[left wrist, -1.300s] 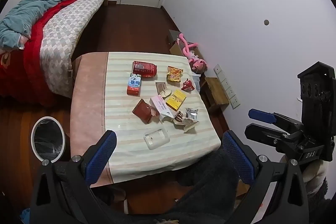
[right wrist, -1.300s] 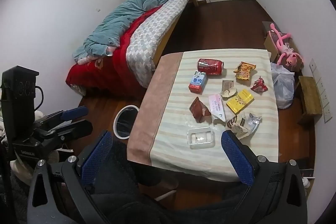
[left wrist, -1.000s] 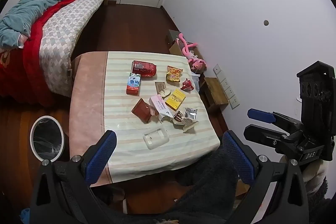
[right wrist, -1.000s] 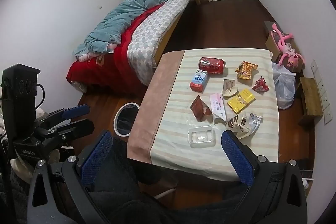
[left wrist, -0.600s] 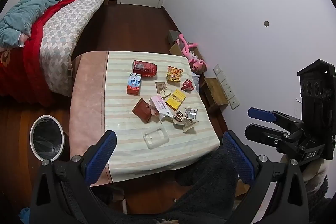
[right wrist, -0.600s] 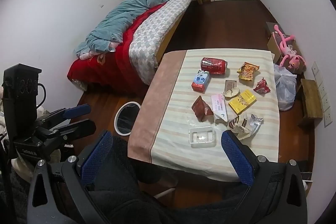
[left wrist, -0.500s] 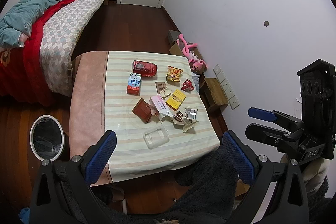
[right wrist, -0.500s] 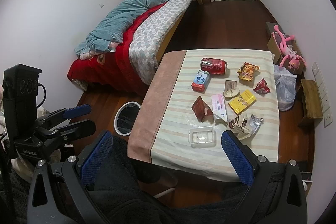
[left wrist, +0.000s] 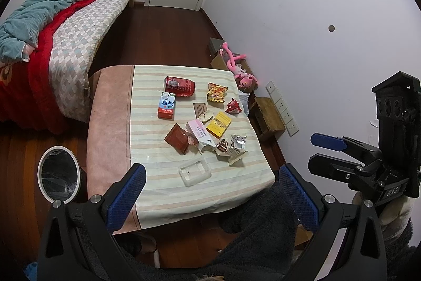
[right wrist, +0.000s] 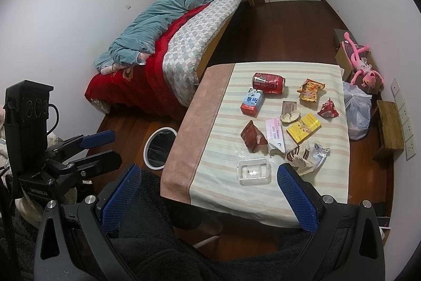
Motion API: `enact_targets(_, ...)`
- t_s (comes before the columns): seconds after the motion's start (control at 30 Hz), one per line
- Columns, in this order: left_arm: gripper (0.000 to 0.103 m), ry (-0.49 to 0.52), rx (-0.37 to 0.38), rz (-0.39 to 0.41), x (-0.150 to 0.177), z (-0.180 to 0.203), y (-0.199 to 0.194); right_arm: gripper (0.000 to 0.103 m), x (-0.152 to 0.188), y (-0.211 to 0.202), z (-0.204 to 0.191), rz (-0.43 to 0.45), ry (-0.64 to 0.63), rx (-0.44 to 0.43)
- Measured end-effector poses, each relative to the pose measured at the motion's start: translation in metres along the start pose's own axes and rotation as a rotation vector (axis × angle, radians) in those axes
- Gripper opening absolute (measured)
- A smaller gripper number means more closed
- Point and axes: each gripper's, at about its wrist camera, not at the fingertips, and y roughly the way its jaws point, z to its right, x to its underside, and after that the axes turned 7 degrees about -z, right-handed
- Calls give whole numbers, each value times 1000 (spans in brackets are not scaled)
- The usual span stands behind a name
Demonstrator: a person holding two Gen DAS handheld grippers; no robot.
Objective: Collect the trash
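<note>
Open near strip of the table, clutter packed behind the clear tray

The clear tray (left wrist: 194, 172) sits alone on the table (left wrist: 158, 191): the cloth nearer than it, and to its left as far as the pink border, is bare. Just behind the tray, the brown wrapper (left wrist: 179, 138), the white-pink carton (left wrist: 199, 133) and the crumpled wrappers (left wrist: 231, 149) lie touching or nearly so, leaving little gap. Further behind the tray, the milk carton (left wrist: 166, 105) and red can (left wrist: 179, 86) lie close together. Left of the tray, off the table, the bin (left wrist: 59, 173) stands open-topped on the floor.
</note>
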Motion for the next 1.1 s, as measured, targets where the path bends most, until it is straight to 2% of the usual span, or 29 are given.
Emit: enact_targets(1.1, 103, 6, 3, 5, -4, 9, -5, 103, 4, -5, -3, 6, -11, 7)
